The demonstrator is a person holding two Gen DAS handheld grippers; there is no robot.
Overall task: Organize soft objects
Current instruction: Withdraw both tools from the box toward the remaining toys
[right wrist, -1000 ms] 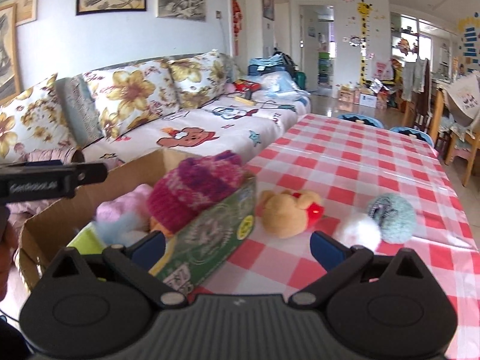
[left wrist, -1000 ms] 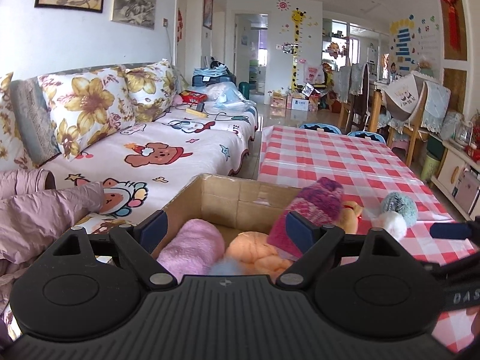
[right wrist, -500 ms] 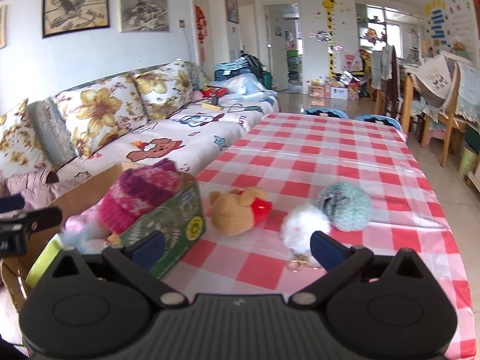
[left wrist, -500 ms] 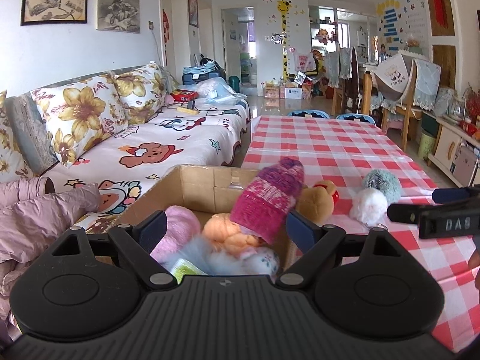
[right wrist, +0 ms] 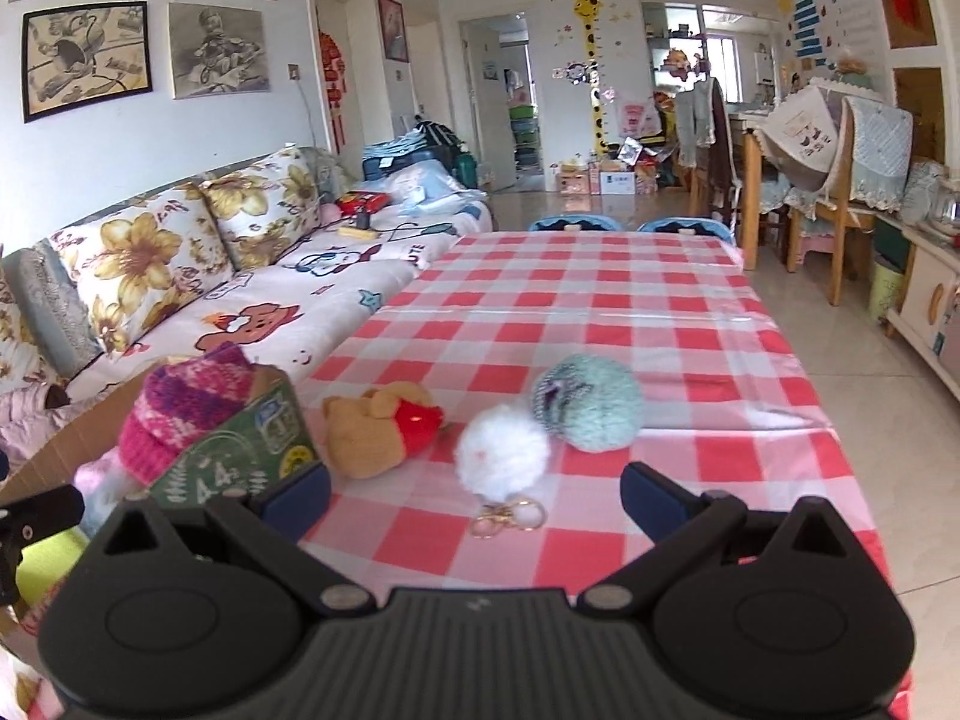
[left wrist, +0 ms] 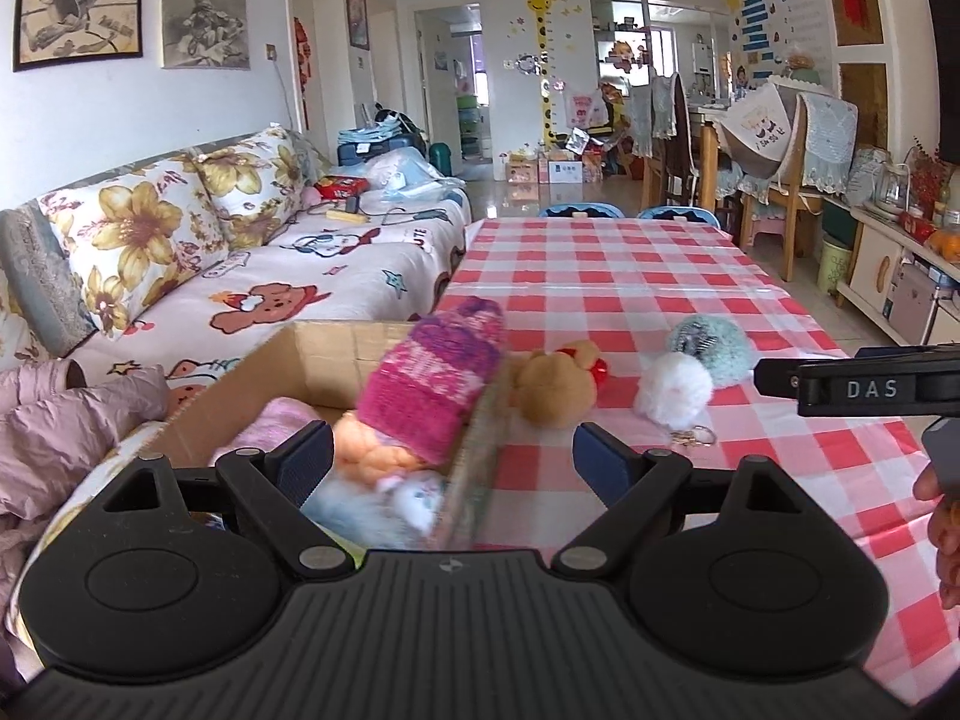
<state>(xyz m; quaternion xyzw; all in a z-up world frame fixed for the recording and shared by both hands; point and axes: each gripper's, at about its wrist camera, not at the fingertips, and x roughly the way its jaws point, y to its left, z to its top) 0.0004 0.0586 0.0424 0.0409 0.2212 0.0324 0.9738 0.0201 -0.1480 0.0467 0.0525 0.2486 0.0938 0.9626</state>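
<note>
A cardboard box [left wrist: 336, 354] [right wrist: 258, 438] stands at the near left edge of the checked table [left wrist: 630, 276]. It holds several soft toys, and a pink-purple knit hat [left wrist: 435, 375] [right wrist: 186, 405] lies over its right wall. On the table lie a tan plush bear [left wrist: 558, 384] [right wrist: 378, 432], a white pompom keychain [left wrist: 672, 387] [right wrist: 503, 450] and a teal fuzzy ball [left wrist: 711, 348] [right wrist: 585, 402]. My left gripper [left wrist: 450, 459] is open and empty over the box's right wall. My right gripper [right wrist: 474, 495] is open and empty, just short of the white pompom.
A sofa [left wrist: 270, 276] with floral cushions runs along the left. A pink jacket [left wrist: 66, 438] lies at its near end. Two blue chairs [right wrist: 624, 225] stand at the table's far end, wooden chairs [right wrist: 840, 192] and cabinets on the right.
Both grippers have pulled back and swung right. The box has slid left in both views, and the bear, pompom and teal ball now sit in front of the right gripper.
</note>
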